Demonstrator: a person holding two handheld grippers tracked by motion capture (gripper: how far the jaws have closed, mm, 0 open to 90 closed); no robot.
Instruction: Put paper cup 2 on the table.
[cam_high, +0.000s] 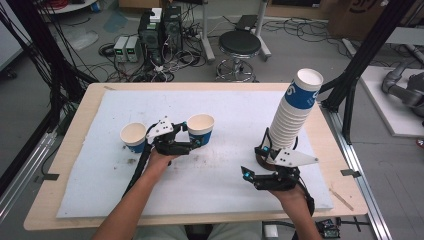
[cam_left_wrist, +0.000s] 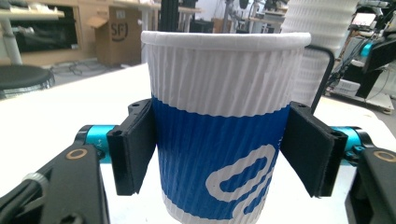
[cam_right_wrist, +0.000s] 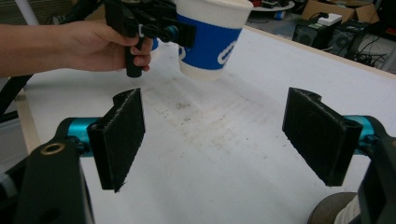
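White bench (cam_high: 225, 165): left tool (cam_high: 192, 141) pinches paper cup (cam_left_wrist: 224, 126) mid-wall; light, crushable, so grip gently. Right tool (cam_right_wrist: 212, 135) spread, empty.

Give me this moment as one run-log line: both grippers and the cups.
left gripper: jaws shut on blue-and-white paper cup | right gripper: jaws open, nothing between | second cup: on table | cup stack: leaning, by right gripper
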